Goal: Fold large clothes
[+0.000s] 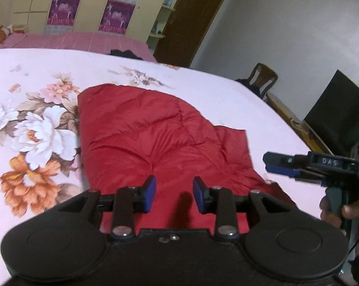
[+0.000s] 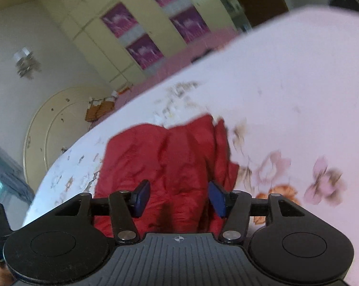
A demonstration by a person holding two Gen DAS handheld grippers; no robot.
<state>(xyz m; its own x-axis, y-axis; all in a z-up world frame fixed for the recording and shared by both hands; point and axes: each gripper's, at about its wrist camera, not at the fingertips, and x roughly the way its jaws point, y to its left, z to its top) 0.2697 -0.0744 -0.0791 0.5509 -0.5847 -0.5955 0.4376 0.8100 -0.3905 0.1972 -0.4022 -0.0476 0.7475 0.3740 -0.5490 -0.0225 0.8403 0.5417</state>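
Observation:
A red quilted garment lies flat on the bed's pink floral sheet, folded lengthwise into a long shape. It also shows in the right wrist view, blurred. My left gripper is open and empty, hovering over the near end of the garment. My right gripper is open and empty above the garment's near edge. The right gripper also shows in the left wrist view, off the garment's right side, held in a hand.
The bed edge curves along the right. Beyond it stand a wooden chair, a dark screen and a brown door. A wardrobe and a second pink bed lie behind.

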